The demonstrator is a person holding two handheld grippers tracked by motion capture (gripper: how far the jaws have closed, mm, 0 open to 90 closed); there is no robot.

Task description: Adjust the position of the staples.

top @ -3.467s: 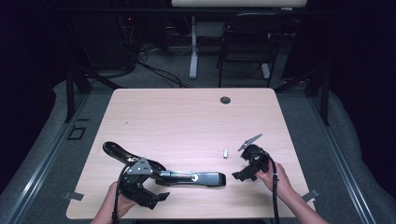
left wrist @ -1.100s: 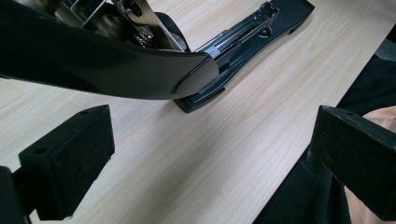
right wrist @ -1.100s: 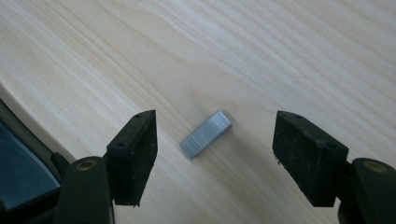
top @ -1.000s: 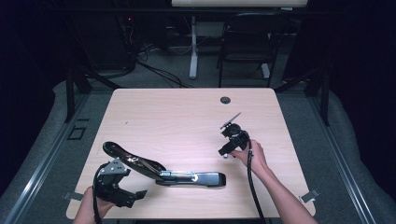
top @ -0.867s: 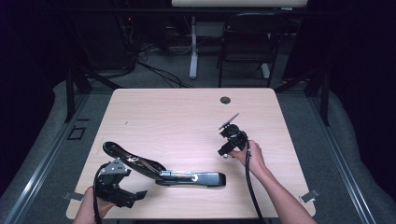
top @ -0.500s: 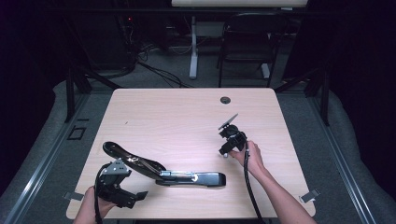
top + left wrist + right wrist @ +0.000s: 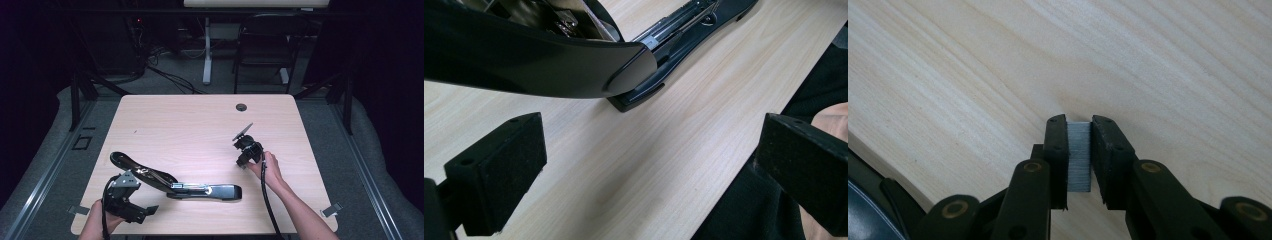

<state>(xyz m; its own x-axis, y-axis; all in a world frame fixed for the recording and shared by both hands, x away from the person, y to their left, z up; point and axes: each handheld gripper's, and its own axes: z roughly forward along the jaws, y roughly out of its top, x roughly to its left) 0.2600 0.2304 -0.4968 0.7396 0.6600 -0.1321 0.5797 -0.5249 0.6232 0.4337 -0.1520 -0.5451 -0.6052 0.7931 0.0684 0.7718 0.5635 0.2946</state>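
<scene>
one staple strip pinched in right gripper jaws, just closing, long axis along them; open stapler lies left, nearer left gripper, jaws spread.

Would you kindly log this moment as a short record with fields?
work: loading a stapler
stapler: lies opened on the table, its top arm raised
staples: a silvery strip between the right gripper's pads, on the table
right gripper: jaws have just been closing, now shut on the strip
left gripper: open, nothing between its jaws, beside the stapler's raised arm
grommet: near the table's far edge
</scene>
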